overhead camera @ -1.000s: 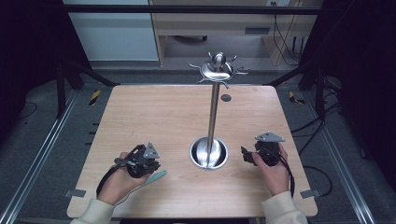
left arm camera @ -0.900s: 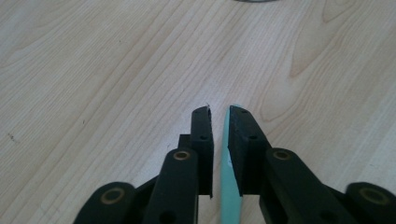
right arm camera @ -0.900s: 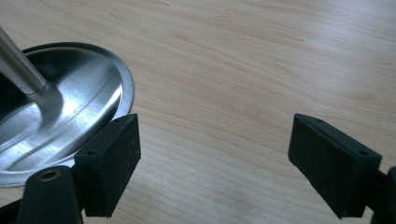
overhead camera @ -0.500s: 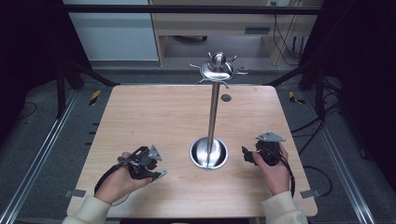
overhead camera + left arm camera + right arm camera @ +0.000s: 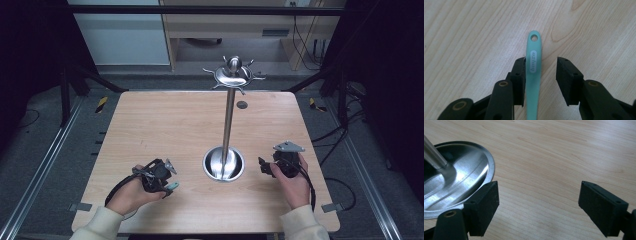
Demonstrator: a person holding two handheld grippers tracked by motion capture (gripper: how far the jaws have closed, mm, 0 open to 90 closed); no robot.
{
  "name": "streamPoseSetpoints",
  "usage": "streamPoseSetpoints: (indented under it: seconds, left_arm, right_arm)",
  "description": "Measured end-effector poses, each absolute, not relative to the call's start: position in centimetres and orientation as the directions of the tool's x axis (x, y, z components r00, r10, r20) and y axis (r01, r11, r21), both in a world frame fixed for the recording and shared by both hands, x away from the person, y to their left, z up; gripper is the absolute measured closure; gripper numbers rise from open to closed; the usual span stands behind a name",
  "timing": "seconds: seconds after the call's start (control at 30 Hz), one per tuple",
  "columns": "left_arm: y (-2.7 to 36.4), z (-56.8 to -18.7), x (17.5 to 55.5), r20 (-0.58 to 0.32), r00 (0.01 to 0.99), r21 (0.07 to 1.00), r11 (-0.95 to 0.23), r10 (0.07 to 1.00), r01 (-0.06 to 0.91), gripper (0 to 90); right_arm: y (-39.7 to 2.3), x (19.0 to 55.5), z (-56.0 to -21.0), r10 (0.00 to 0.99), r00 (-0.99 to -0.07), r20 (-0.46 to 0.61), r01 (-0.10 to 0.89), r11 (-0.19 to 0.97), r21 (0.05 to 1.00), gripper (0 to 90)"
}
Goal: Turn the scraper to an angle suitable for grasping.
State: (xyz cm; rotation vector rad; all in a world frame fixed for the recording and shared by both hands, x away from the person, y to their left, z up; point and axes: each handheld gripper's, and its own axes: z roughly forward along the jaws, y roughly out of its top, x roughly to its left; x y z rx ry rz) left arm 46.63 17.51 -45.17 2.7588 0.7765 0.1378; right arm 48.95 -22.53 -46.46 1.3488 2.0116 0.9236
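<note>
Right now, from the high view, your left gripper [image 5: 167,181] sits low on the bench [image 5: 165,125] with the mint-green handle [image 5: 172,187] poking out beside it, and your right gripper [image 5: 265,167] rests near the steel stand [image 5: 228,125], whose base dish is just to its left. One stand, one handle, two grippers.

From the left gripper view, the jaws have just been opening: the handle [image 5: 534,72] lies flat between them, touching one pad [image 5: 520,80], the other well clear. If you lift now, it stays on the bench; if you close off-centre, it may skid or twist.

From the right gripper view, your jaws stand wide over bare wood, nothing between them, the dish [image 5: 461,182] at their left. Swing carelessly and you could knock it.
</note>
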Motion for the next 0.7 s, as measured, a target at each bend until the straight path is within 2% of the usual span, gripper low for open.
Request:
streamPoseSetpoints:
  seconds: [0.47, 0.7]
  left_arm:
    - [17.4, -46.0, 47.8, -0.027, 0.84, 0.24, -0.813, 0.541, 0.531, 60.2]
    - [17.6, -46.2, 48.3, -0.042, 0.835, 0.235, -0.807, 0.548, 0.541, 63.2]
  right_arm:
    - [-22.6, 49.0, -46.5, 0.933, -0.353, -0.062, 0.562, 0.264, 0.784, 16.9]
    - [-22.6, 49.0, -46.5, 0.933, -0.355, -0.061, 0.563, 0.266, 0.782, 16.8]
